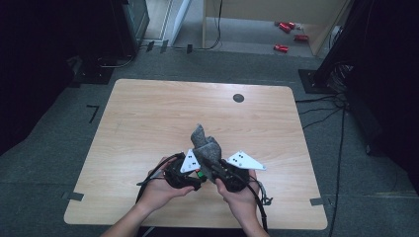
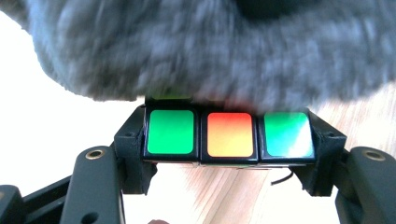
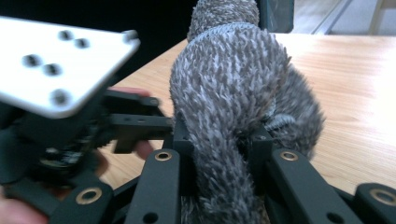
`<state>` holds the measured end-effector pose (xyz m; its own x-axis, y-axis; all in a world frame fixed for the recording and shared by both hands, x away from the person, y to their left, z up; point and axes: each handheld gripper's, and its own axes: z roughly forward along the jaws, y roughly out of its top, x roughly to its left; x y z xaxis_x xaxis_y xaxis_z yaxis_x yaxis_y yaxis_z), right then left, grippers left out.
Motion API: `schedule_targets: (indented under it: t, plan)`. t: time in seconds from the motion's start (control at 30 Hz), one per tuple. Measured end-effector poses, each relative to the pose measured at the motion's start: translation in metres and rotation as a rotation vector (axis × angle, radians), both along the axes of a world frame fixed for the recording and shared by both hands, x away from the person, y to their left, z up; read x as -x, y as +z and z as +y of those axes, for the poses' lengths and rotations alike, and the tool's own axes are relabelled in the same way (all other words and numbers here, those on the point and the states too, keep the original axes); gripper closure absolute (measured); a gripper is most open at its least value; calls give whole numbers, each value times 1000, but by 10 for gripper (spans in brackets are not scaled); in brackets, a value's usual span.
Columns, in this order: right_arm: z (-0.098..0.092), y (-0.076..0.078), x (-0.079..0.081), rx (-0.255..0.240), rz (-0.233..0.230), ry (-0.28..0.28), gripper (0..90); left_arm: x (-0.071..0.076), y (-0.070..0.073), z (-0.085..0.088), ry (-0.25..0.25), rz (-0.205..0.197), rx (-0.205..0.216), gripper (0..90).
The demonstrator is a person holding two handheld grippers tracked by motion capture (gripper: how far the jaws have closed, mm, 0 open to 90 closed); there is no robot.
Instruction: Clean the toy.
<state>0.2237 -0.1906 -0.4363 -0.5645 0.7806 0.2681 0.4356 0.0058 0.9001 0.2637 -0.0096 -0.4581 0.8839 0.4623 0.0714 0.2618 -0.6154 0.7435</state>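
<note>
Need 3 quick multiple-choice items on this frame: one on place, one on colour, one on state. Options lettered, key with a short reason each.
1. Where is the grey fuzzy cloth?
A. flat at the table's far edge
B. raised between the two grippers
C. on the floor

2. The row of tiles on the puzzle cube reads:
A. green, orange, green
B. blue, white, blue
C. red, red, yellow

3. The right gripper is:
A. wide open, empty
B. lying on the table
C. shut on the cloth

Key: 1 B, it rises above both hands over the table; 2 A, left gripper view; 3 C, its jaws pinch the cloth.
</note>
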Motion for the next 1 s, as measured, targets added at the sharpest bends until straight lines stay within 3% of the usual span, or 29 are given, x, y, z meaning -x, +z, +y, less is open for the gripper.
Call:
schedule_targets:
  t: [0.13,0.23,0.33,0.4,0.5,0.6,0.73,0.83,1.0]
  plan:
    - [11,2,6,16,-19,10,736,1,2,2,-3,-7,15,351]
    - [-1,3,0,-22,-20,-30,735,0,3,5,-5,-8,20,351]
    - [-19,2,-6,-42,-3,-86,734,-1,5,8,-10,3,58,351]
    - [-19,3,-4,-65,-3,-78,734,-1,6,6,-12,5,78,351]
    - [-2,10,6,8,-64,-64,731,1,5,5,-16,-1,76,351]
    - [2,11,7,13,-69,-45,733,-1,6,8,-14,0,81,352]
    - [-20,6,-4,-72,-15,-99,734,-5,9,14,-29,54,163,352]
    - [-30,1,-9,-146,20,-100,733,-5,11,18,-55,53,233,352]
    - [-31,1,-9,-149,10,-113,733,-5,15,29,-83,41,352,351]
